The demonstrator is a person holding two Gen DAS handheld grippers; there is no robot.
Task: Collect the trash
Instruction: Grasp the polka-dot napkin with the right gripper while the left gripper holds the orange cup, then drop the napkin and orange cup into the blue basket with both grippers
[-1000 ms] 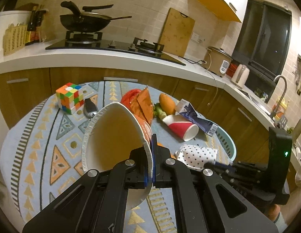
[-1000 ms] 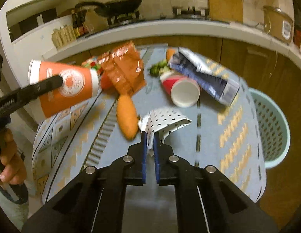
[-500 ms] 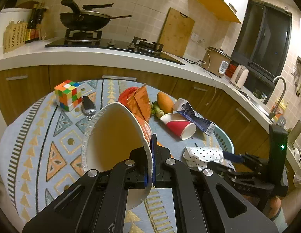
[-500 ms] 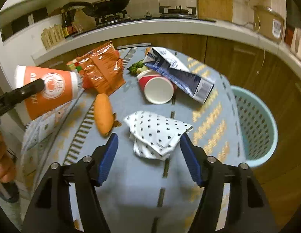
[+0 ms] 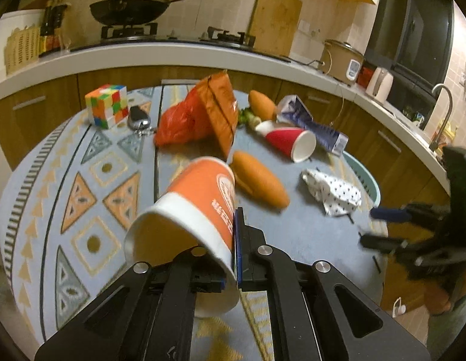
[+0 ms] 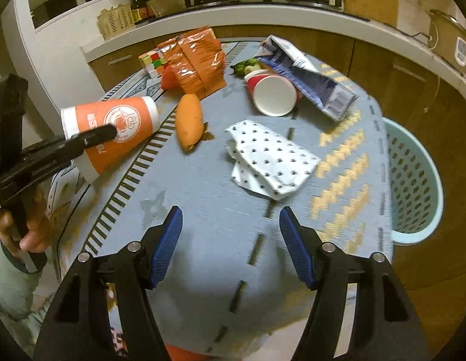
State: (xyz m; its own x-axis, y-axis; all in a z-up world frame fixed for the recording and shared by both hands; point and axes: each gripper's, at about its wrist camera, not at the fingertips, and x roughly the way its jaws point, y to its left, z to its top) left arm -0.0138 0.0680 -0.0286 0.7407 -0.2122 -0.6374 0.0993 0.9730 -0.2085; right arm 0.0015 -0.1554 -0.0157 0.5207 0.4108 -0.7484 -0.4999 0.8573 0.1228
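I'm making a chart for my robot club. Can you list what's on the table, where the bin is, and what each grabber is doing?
left gripper: pinching the rim wall of the orange cup, jaws starting to open
right gripper: open, nothing between the fingers
nearest trash to right gripper: dotted paper
other trash: red cup, milk carton, orange snack bag
food: bread roll
not trash: puzzle cube, car key
bin: green basket, beside the table's edge

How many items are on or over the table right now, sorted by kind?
Paper cups: 2, orange, red
Wrappers and cartons: 4, snack bag, red bag, milk carton, dotted paper
Food: 3, bread rolls, broccoli
Other: 2, puzzle cube, car key
Total: 11
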